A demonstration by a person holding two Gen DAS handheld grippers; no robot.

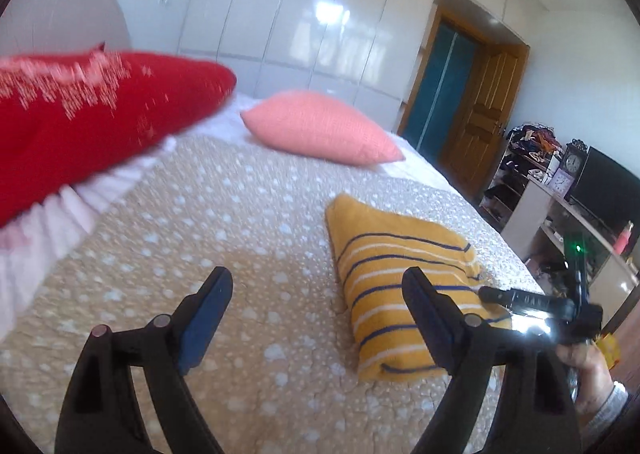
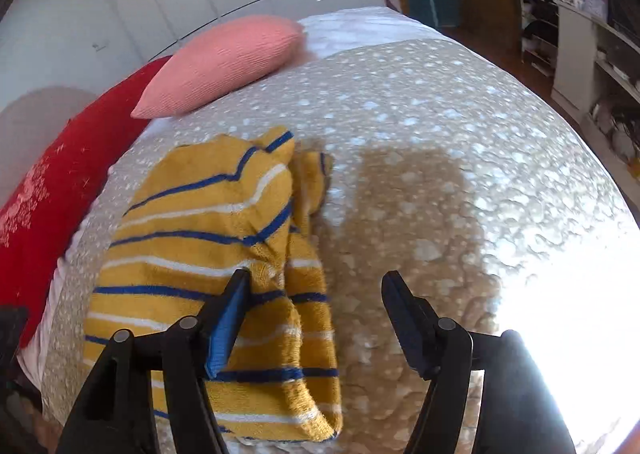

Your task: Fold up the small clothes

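Folding looks finished for the mustard-yellow knitted garment with blue and white stripes (image 1: 394, 274): it lies as a compact bundle on the beige bedspread dotted with white (image 1: 224, 213), toward the bed's right side, near the person's edge. The left gripper (image 1: 320, 318) hangs above the bedspread with its jaws spread and nothing between them. The right gripper (image 2: 314, 318) is likewise spread, its left pad over the bundle's edge, pinching nothing. The next move is probably setting this bundle aside or fetching another piece, though no other loose clothing shows on the bed. Counted: one folded garment, two cushions, a red patterned cushion (image 1: 80, 109) and a pink ribbed cushion (image 1: 320, 125), and two grippers.
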